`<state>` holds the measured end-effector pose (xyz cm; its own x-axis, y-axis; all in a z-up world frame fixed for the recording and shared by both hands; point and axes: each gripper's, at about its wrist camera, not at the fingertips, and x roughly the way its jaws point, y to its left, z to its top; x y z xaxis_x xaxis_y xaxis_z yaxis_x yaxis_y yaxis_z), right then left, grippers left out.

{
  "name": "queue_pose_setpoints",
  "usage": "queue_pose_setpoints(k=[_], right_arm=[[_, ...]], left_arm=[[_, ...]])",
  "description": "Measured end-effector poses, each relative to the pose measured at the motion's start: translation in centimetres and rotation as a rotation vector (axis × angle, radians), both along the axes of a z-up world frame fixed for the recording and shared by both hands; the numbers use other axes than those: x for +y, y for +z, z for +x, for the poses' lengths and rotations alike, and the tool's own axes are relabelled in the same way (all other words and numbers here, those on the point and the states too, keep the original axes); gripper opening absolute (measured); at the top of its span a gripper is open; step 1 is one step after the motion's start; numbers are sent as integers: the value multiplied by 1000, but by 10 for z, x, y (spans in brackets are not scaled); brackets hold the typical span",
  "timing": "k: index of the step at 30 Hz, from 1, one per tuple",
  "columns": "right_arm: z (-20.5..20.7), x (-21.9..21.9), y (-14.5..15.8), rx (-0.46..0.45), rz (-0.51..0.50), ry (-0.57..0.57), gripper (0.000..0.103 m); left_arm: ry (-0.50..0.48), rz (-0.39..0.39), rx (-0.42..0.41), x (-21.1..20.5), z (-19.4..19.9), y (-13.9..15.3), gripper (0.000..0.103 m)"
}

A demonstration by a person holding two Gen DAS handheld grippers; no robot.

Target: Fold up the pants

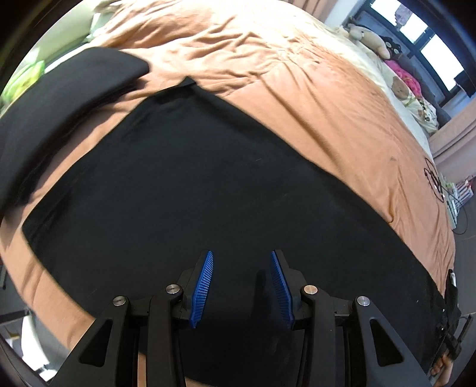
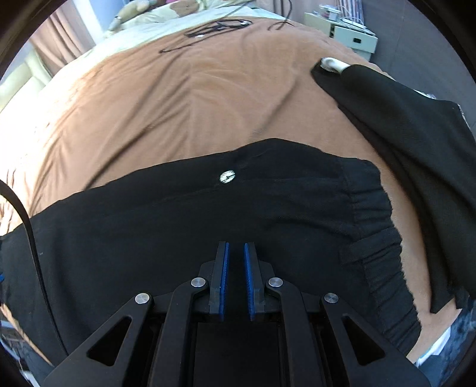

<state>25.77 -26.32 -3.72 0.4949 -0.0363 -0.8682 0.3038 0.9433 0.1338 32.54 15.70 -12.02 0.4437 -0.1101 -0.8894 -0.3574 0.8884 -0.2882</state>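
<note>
Black pants (image 1: 193, 184) lie flat across an orange bed cover (image 1: 267, 68), one leg end at the left and the waist off to the right. My left gripper (image 1: 241, 253) hovers over the middle of them, open, with nothing between its blue pads (image 1: 205, 285). In the right wrist view the same pants (image 2: 178, 223) show their gathered elastic waistband (image 2: 374, 238) at the right and a small white logo (image 2: 227, 176). My right gripper (image 2: 235, 244) is over the waist end. Its jaws are shut to a thin slit and I see no cloth pinched in them.
A second black cloth (image 1: 59, 89) lies at the upper left. Another black garment (image 2: 401, 148) lies past the waistband. Soft toys (image 1: 372, 38) and pillows line the far side of the bed. Black cables (image 2: 214, 28) rest on the cover. A hand (image 1: 443, 366) shows at the lower right.
</note>
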Motion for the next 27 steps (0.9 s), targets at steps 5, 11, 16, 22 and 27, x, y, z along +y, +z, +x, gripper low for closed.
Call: queue_pose_setpoints(k=[5,11,16,22,27], right_arm=[[22,1,-12,30,-83,-5,7],[41,-6,-22,30,-118,-31,7],[56,-16,-31,39,-109,-42,4],[61,-13,-31,49,-159,-57,3],[55,0,-14,51,-208,-78,4]], left_arm=[[72,-29,1,22,-35,-7,43],[159,-51,-11,55,-68,-7,43],[220,-65,-34,77,-88,-2,43],[281,-100,-35,99,-101,-8,43],[300,-145,-38,105,-101,-19,43]])
